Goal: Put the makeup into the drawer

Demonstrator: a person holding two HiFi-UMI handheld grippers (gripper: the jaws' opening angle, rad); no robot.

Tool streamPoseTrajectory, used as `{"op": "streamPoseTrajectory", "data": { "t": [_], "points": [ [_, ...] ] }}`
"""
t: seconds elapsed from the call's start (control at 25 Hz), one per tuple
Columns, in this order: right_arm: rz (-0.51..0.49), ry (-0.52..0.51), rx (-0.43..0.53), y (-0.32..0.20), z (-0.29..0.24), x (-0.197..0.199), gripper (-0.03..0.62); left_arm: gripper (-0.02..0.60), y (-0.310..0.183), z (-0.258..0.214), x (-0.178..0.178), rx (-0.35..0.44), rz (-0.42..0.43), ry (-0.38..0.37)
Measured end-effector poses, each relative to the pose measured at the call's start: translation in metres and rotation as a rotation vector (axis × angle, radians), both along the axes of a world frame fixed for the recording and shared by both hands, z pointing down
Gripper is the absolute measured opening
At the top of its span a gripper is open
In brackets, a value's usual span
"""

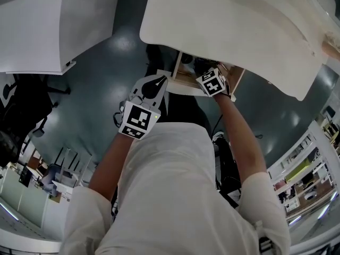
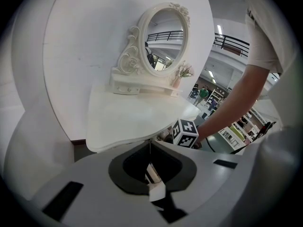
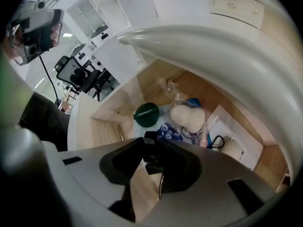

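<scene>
The wooden drawer (image 3: 110,109) stands pulled out under the white vanity top (image 1: 228,31). Inside lie a green round compact (image 3: 147,114), a cream puff in a clear bag (image 3: 188,118), a blue patterned item (image 3: 170,131) and a white flat packet (image 3: 239,143). My right gripper (image 3: 152,151) points steeply down into the drawer, jaws slightly apart, with a small black makeup item (image 3: 150,148) between the tips just above the drawer floor. Its marker cube (image 1: 212,82) shows at the drawer front. My left gripper (image 1: 157,82) hangs in front of the drawer, shut and empty.
An oval mirror (image 2: 163,39) on a small white stand sits at the back of the vanity top (image 2: 132,115). The person's body is close behind the drawer. Another white table (image 1: 37,31) is at the left. Black office chairs (image 3: 78,72) and shelves (image 1: 303,177) stand further off.
</scene>
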State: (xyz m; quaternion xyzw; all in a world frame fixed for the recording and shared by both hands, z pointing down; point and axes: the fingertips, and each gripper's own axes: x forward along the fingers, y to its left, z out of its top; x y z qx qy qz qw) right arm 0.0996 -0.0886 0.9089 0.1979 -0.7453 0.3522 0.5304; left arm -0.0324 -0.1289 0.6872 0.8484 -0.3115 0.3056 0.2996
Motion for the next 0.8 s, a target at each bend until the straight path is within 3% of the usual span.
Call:
{"op": "streamPoseTrajectory", "data": {
  "t": [0.36,0.8],
  "points": [
    [0.068,0.039,0.064,-0.017,-0.023,0.005,0.147,0.018,-0.007,-0.001,-0.011,0.016,0.035,0.023],
    [0.130,0.030,0.178,-0.028,-0.114,0.010,0.146,0.018,-0.036,-0.044,-0.020,0.108,0.095,0.060]
  ]
}}
